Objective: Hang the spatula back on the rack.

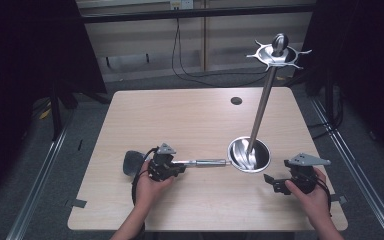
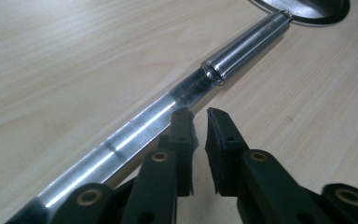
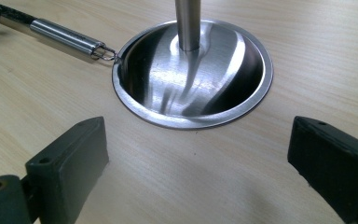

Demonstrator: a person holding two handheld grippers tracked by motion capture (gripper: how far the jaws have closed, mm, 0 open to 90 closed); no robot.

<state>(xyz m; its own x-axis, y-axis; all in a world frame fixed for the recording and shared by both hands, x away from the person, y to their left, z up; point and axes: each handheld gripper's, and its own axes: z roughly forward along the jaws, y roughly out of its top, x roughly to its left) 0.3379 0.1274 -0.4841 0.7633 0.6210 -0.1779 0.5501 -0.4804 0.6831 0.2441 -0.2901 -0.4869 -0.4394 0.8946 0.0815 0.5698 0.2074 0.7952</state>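
A steel utensil stand rises at the table's right: bowl-shaped base (image 1: 261, 161) (image 3: 242, 79), tilted pole (image 1: 261, 105) and a hook ring on top (image 1: 278, 54). A utensil lies flat left of it, with a dark head (image 1: 131, 162) and a steel handle (image 1: 205, 162) (image 2: 168, 105) whose wire loop (image 3: 105, 51) touches the base rim. My left gripper (image 1: 180, 168) (image 2: 200, 116) sits over the handle's middle. Its jaws stand a narrow gap apart with nothing between them, and the handle runs along the outer side of one jaw. My right gripper (image 1: 275, 184) (image 3: 198, 149) stands wide open on the table, facing the base.
The light wooden table (image 1: 190, 120) has a small round hole (image 1: 236, 100) near its far edge. Dark curtains and metal floor rails flank the table. Cables hang along the back wall.
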